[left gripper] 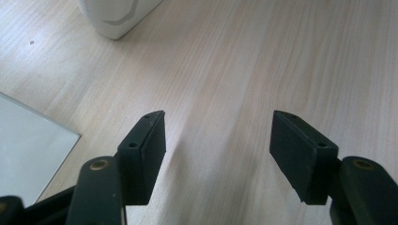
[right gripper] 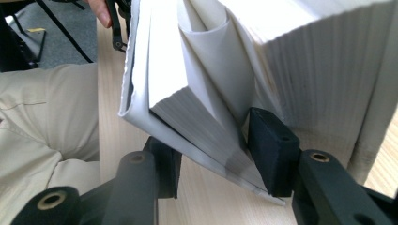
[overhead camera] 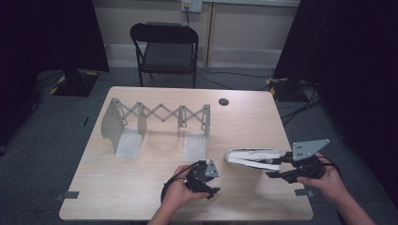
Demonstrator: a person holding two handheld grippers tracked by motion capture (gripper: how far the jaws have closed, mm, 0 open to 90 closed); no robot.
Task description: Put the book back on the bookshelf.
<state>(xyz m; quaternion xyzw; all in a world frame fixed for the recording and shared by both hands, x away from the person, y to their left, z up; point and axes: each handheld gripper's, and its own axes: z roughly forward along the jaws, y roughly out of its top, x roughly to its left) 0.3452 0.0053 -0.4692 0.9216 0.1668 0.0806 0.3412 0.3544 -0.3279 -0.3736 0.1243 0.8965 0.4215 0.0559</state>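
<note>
Each hand carries a black two-jaw gripper: the left gripper (overhead camera: 212, 191) has a small grey three-cornered plate on top and a black cable looping from its body, while the right gripper (overhead camera: 274, 167) bears a larger grey three-cornered plate pierced with small holes. Up close, the jaws of both are matt black rectangular pads, each with two small holes along its edge, mounted on rounded black links whose pivots hold brass-coloured rivets. The person's forearms are bare of sleeves, and light beige trousers (right gripper: 47, 122) with stitched seams are worn.
</note>
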